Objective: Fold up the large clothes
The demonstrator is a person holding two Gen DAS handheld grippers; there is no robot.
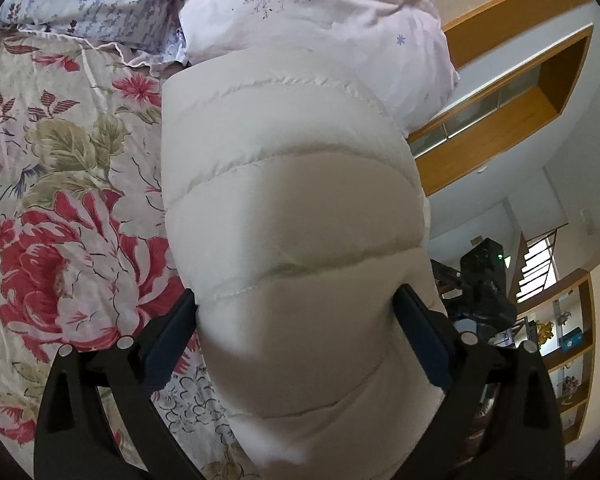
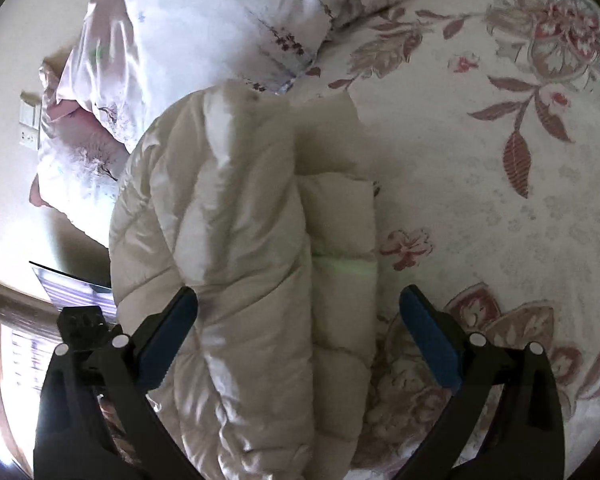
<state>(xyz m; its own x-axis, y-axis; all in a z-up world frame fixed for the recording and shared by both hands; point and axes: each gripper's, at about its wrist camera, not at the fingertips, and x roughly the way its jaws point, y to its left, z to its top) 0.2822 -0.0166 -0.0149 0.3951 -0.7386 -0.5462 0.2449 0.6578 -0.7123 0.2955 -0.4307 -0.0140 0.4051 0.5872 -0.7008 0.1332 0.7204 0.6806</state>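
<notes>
A cream quilted puffer jacket (image 1: 292, 208) lies folded into a long bundle on a floral bedsheet (image 1: 60, 184). In the left wrist view it fills the middle, and my left gripper (image 1: 296, 312) has its blue-padded jaws wide apart against both sides of the bundle. In the right wrist view the jacket (image 2: 236, 240) shows as thick folded layers. My right gripper (image 2: 298, 312) is open and straddles its near end, the left finger (image 2: 168, 340) against the fabric, the right finger (image 2: 432, 340) apart from it over the sheet.
White and pale floral pillows (image 1: 320, 24) lie just beyond the jacket's far end, also in the right wrist view (image 2: 204, 28). The other gripper (image 1: 484, 280) shows at the right. Wooden shelves (image 1: 564, 344) and a wall stand beyond the bed's edge. Floral sheet (image 2: 500, 200) spreads to the right.
</notes>
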